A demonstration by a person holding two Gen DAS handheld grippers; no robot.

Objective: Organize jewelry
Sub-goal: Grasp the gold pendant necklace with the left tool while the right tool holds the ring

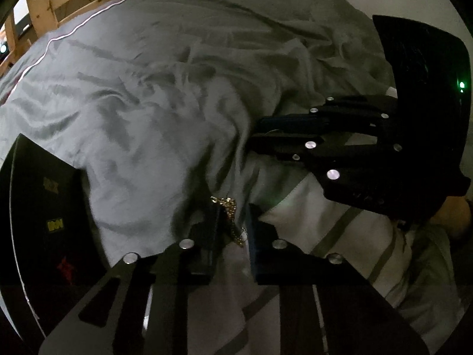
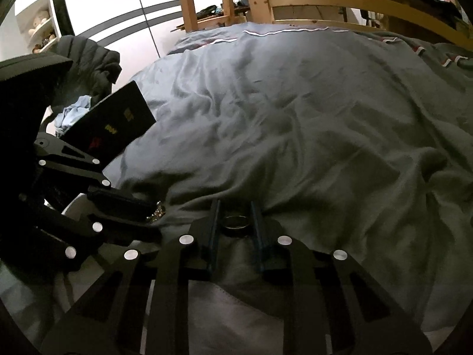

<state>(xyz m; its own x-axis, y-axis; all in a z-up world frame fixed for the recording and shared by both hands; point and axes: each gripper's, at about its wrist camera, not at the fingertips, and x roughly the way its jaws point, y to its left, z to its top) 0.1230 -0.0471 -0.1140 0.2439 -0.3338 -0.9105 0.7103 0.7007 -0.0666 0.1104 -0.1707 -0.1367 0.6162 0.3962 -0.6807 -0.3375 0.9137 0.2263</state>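
You are at the pick-up step, both claws down on the grey duvet [image 2: 295,118]. Nearest you, the left gripper [image 1: 233,222] has narrowed on the gold chain [image 1: 232,216], which bunches between its fingers where the duvet meets the white striped sheet [image 1: 340,236]; the dim view makes the pinch look firm rather than proving it. Just beside it along that duvet edge, the right gripper [image 2: 235,223] stands narrow around a dark ring [image 2: 235,222], its pads seemingly touching the rim. Farther off at the duvet's left edge lies the black box [image 2: 118,121]. Next, lift both slowly and carry them there.
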